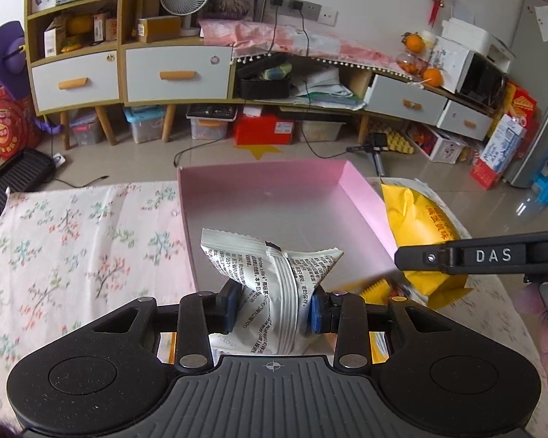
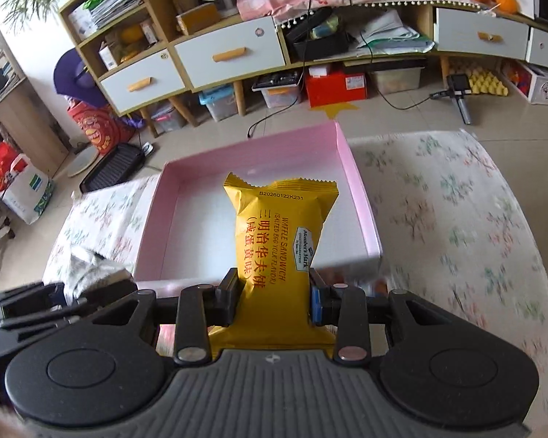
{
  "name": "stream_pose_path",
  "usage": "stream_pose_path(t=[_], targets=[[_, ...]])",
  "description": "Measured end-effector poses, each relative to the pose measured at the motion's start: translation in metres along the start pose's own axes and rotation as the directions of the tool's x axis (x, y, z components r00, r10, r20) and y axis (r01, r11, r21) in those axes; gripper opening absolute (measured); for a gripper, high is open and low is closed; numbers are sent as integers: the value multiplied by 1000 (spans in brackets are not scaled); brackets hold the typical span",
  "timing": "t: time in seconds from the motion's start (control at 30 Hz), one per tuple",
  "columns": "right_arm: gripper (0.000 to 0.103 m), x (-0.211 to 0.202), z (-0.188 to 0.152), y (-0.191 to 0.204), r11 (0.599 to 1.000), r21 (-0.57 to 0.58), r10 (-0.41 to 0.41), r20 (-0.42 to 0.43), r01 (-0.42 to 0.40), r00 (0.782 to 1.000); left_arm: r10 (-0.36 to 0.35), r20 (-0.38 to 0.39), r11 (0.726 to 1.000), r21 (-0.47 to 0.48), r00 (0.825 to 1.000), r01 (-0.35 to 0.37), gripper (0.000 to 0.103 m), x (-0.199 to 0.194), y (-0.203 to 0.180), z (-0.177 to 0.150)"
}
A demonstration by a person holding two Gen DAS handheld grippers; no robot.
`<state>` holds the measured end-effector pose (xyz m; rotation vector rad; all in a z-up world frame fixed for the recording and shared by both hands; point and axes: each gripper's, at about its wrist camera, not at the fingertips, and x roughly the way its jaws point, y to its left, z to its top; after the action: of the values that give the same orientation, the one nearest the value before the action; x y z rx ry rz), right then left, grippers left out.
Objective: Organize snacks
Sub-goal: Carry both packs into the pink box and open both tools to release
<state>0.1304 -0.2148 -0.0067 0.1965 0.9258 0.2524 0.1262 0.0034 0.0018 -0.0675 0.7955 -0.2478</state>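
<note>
Setting: floral tablecloth (image 1: pixel 73 241) covers a table; behind it a tiled floor and a long shelf unit (image 1: pixel 128 54) with white drawers, storage bins beneath.
Landmark: one pink box (image 1: pixel 274 197), open and shallow, sits on the cloth; every place below is given relative to it.
Left gripper (image 1: pixel 274 308): held level at the near edge of the pink box, pointing toward the shelf unit; its pads pinch the middle of a white snack packet (image 1: pixel 274 277) so the wrapper crumples inward.
White snack packet: one; printed with black text, standing upright in the pinch, its top over the near part of the box floor, not lying in the box.
Right gripper (image 2: pixel 274 301): held level at the near edge of the pink box, angled slightly toward its right wall; its pads clamp the lower part of a yellow snack packet (image 2: pixel 277 233). In the left wrist view its black arm, marked DAS, reaches in from the right of the box.
Yellow snack packet: one; labelled waffle sandwich, salted egg yolk flavor, upright, its top reaching over the box interior near the right wall.
Box contents: the floor that shows in both views is bare pink.
Count: two grippers, two packets held, one box.
Near the box: blurred coloured wrappers show below its near wall; how many, cannot tell.
</note>
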Motion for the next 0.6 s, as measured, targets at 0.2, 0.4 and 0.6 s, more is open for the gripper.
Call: stream_pose_path(t=[0.2, 0.4, 0.6], targets=[[34, 30, 16, -8, 1000, 26, 7, 22, -7, 1000, 38, -3, 999, 2, 999, -38, 34, 34, 3, 15], [34, 44, 24, -13, 1000, 24, -4, 40, 3, 999, 60, 2, 998, 10, 998, -60, 34, 57, 4, 21], [35, 52, 26, -12, 1000, 8, -22, 47, 21, 999, 90, -3, 995, 54, 996, -89, 34, 73, 1, 20]])
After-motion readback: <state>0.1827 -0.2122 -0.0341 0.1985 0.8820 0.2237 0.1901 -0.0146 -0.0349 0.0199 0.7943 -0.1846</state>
